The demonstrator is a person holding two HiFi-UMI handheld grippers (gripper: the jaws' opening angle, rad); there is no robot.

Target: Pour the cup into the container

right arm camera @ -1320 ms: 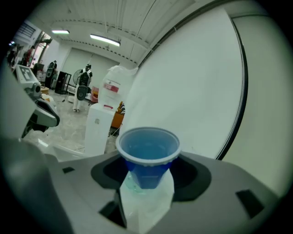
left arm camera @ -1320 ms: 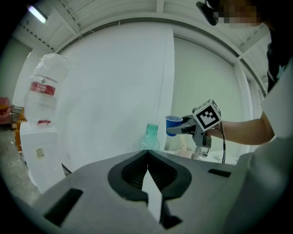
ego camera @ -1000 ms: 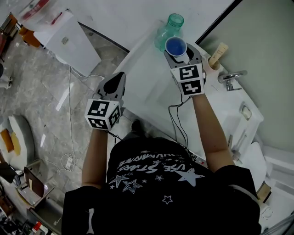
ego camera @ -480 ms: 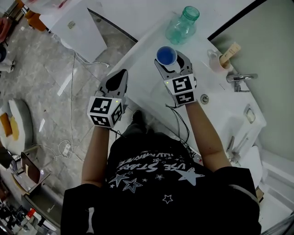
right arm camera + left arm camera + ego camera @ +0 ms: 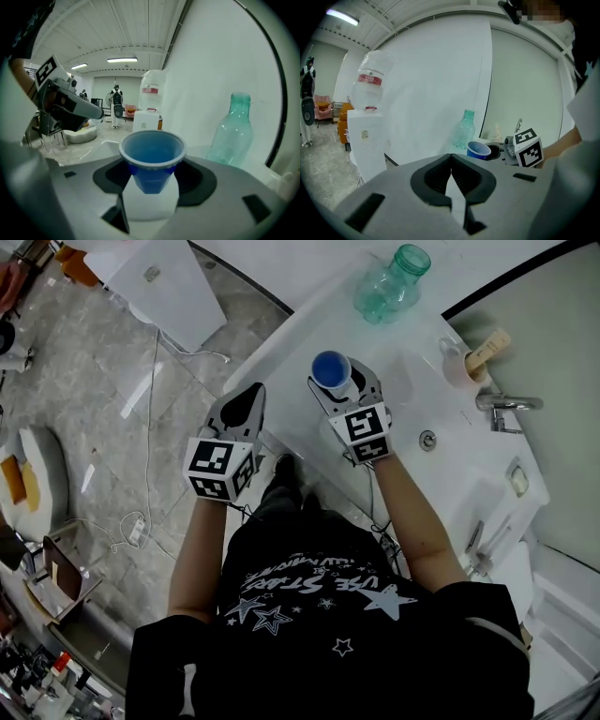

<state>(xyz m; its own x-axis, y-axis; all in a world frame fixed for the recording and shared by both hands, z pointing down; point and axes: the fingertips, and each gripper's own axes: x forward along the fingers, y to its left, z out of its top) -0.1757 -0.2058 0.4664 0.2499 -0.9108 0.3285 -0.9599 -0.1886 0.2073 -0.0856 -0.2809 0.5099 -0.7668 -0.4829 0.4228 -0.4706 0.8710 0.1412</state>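
Note:
A blue paper cup (image 5: 330, 368) stands upright between the jaws of my right gripper (image 5: 341, 383), which is shut on it above the white counter (image 5: 394, 352) near its front edge. In the right gripper view the cup (image 5: 151, 157) shows only blue inside, and the right gripper (image 5: 151, 183) clasps its lower part. The container, a clear green bottle (image 5: 392, 284) with an open mouth, stands at the counter's far end, apart from the cup. My left gripper (image 5: 245, 401) hovers off the counter's left edge, over the floor. Its jaws (image 5: 451, 172) are shut with nothing between them.
A faucet (image 5: 506, 404) and a pink holder with a wooden piece (image 5: 473, 360) sit at the right of the counter, by a sink drain (image 5: 427, 439). A white water dispenser (image 5: 164, 282) stands on the floor at the left. Cables lie on the tiled floor.
The right gripper has drawn the cup back from the bottle's mouth toward the front of the counter. The left gripper has kept its place.

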